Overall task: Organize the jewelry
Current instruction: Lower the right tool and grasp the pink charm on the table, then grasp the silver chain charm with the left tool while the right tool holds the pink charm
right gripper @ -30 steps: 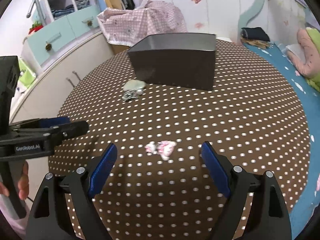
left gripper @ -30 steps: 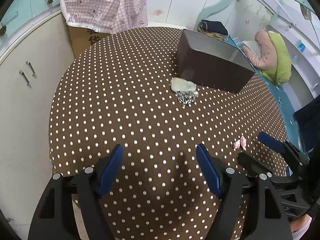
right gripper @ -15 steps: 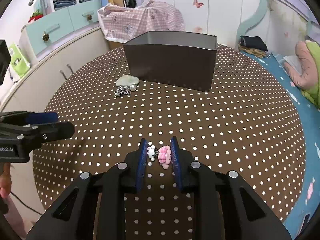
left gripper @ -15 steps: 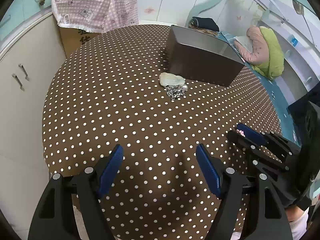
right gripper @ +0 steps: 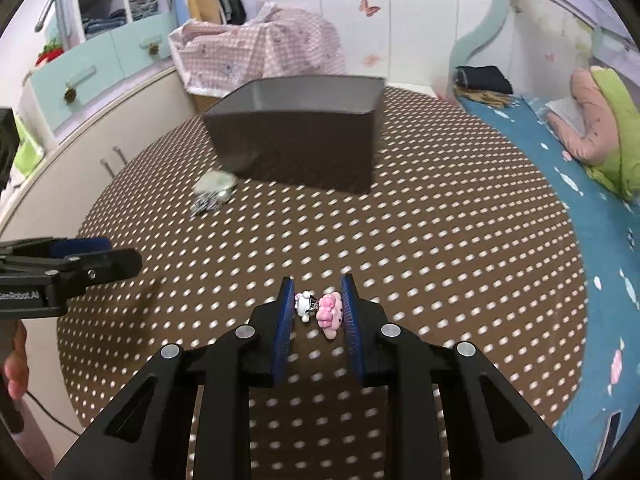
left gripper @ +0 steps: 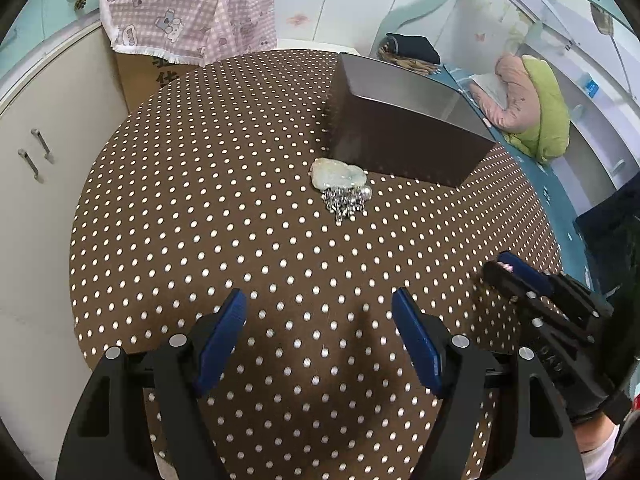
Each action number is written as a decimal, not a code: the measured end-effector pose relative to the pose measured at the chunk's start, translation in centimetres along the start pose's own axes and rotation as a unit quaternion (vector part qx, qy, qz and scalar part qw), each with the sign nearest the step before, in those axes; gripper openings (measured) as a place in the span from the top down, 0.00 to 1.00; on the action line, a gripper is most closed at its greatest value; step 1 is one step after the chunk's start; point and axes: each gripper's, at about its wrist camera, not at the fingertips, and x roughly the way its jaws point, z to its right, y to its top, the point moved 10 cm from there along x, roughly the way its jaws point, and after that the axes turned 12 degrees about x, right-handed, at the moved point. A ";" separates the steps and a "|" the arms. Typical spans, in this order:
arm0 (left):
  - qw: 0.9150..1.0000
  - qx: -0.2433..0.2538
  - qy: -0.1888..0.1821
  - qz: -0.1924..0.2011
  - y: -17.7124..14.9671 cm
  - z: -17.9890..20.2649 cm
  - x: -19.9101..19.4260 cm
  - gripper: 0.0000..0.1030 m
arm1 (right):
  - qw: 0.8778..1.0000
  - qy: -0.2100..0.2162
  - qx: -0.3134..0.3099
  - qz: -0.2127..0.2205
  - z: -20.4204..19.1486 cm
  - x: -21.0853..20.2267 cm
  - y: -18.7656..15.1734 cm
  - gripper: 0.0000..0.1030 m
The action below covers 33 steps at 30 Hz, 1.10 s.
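Note:
My right gripper [right gripper: 317, 294] is shut on a pink and white charm piece [right gripper: 320, 310] and holds it above the dotted tablecloth [right gripper: 440, 240]. It also shows in the left wrist view [left gripper: 504, 266] at the right, with a bit of pink at its tips. My left gripper [left gripper: 320, 312] is open and empty over the near part of the table. A pale green jade piece [left gripper: 338, 174] and a silver bead cluster [left gripper: 346, 200] lie beside the dark brown open box [left gripper: 400, 136], which also shows in the right wrist view [right gripper: 300, 136].
The round table [left gripper: 180, 220] stands by a cream cabinet [left gripper: 36, 152] on the left. A carton under a pink checked cloth [left gripper: 188, 8] stands behind. A bed with a blue sheet [right gripper: 580, 208] and pink-green pillow lies to the right.
My right gripper closed on the pink and white charms and has lifted them off the table, moving toward the box. My left gripper stayed open and drifted slightly.

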 end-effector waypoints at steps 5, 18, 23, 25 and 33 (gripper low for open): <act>1.000 0.002 0.001 -0.003 1.8 0.2 1.2 0.29 | 1.000 -0.003 0.009 0.008 1.5 0.1 2.1 0.76; 0.999 0.019 0.045 -0.002 5.8 0.3 5.7 0.60 | 0.999 -0.001 0.036 0.016 4.9 2.4 6.2 0.76; 0.999 0.029 0.018 -0.004 5.2 0.4 5.6 0.85 | 0.999 0.007 0.033 0.013 4.7 3.2 6.8 0.76; 1.000 0.026 0.011 -0.003 4.6 0.3 5.3 0.86 | 0.999 0.010 0.033 0.012 4.6 3.4 6.9 0.76; 1.000 0.010 -0.021 -0.004 2.5 0.1 3.2 0.87 | 0.999 0.021 0.034 0.009 3.8 3.0 6.1 0.76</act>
